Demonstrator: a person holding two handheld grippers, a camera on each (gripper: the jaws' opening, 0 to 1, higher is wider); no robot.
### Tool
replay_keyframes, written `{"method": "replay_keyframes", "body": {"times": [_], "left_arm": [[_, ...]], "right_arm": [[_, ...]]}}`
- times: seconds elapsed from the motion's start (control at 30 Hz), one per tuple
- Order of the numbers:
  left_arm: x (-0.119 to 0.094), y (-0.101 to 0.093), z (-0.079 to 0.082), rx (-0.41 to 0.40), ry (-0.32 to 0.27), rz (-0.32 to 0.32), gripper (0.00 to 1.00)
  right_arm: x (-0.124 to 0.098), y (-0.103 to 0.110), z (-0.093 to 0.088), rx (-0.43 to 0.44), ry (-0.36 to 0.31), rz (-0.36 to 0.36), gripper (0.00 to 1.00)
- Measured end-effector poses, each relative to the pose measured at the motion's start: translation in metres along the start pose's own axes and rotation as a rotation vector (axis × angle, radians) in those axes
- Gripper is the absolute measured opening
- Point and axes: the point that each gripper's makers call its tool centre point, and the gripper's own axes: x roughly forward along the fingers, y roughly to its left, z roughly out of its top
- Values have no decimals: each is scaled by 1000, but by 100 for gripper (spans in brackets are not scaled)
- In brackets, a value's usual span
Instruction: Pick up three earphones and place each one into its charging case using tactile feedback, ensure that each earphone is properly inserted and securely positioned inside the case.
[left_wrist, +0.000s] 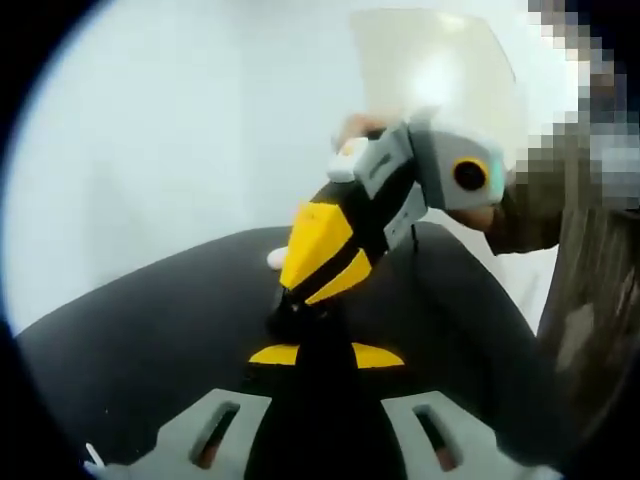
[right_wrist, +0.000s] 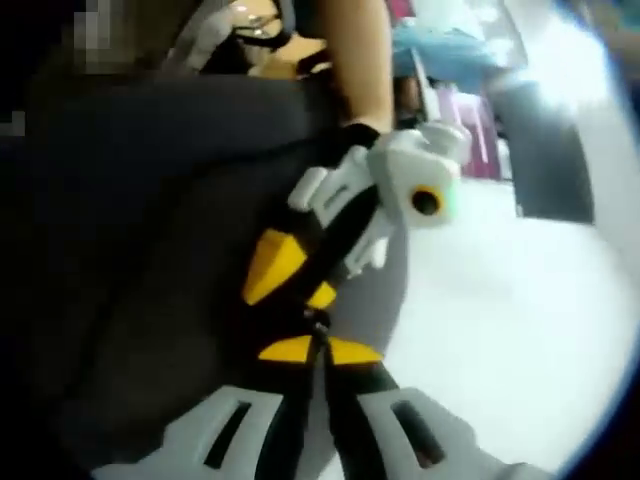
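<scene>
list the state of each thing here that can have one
left tongs, jaws shut, tips close against the right tongs' tips
right tongs, jaws shut
small white item, lying loose on the dark mat, partly hidden behind the right tongs, too blurred to identify

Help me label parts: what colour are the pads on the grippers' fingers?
Yellow against black fingers, clearest in the left gripper view on the right gripper, whose pads face the camera.
</scene>
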Motion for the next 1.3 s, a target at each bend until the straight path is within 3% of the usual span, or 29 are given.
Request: {"method": "replay_keyframes", "body": {"times": [0.47,0.57,0.9,1.07,1.2,1.3], "left_arm": [[-1,2,-1,4,2,0,14],[-1,1,-1,1,2,-2,14],[0,-2,-1,6,6,-1,14],[0,-3,-1,12,9,0,14],[0,-5,-2,17,14,-6,14],[0,-3,-1,19,11,2,15]], "right_arm": [[-1,-4,-2,25,-5,1,4],[1,8,-2,29,-7,67,13],[10,6,2,-129,21,148,13],[12,6,1,-153,44,192,12],[17,6,-2,-115,60,180,11],[15,5,-4,-89,55,129,10]]}}
